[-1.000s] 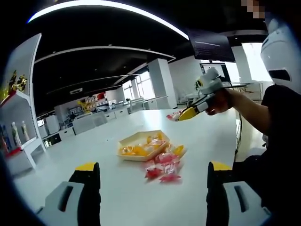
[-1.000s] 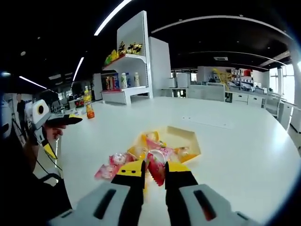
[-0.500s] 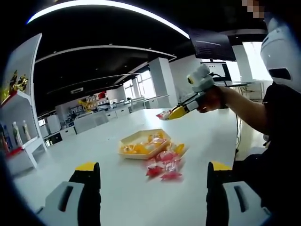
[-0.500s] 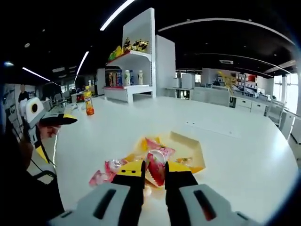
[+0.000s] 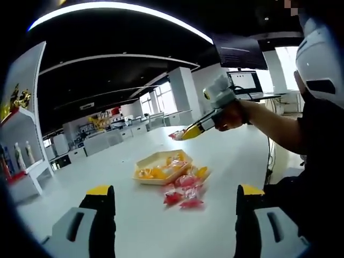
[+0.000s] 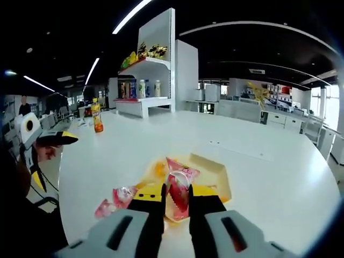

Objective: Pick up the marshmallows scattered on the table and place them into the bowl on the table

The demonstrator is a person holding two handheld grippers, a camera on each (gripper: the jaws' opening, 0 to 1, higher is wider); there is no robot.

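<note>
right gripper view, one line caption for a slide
Right gripper holds a pink wrapped marshmallow above the yellow hexagonal bowl on the white table.

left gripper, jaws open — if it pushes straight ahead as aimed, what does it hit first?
Most likely the pink wrapped marshmallows lying loose on the white table, ahead of the left gripper; the yellow bowl sits just behind them. Depth is unclear, so the gripper may pass over them.

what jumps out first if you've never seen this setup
The red-wrapped marshmallow pinched in the right gripper, held up above the yellow bowl. Next, the loose pink and red marshmallows lying on the white table beside that bowl. The left gripper has its jaws wide apart, holding nothing.
</note>
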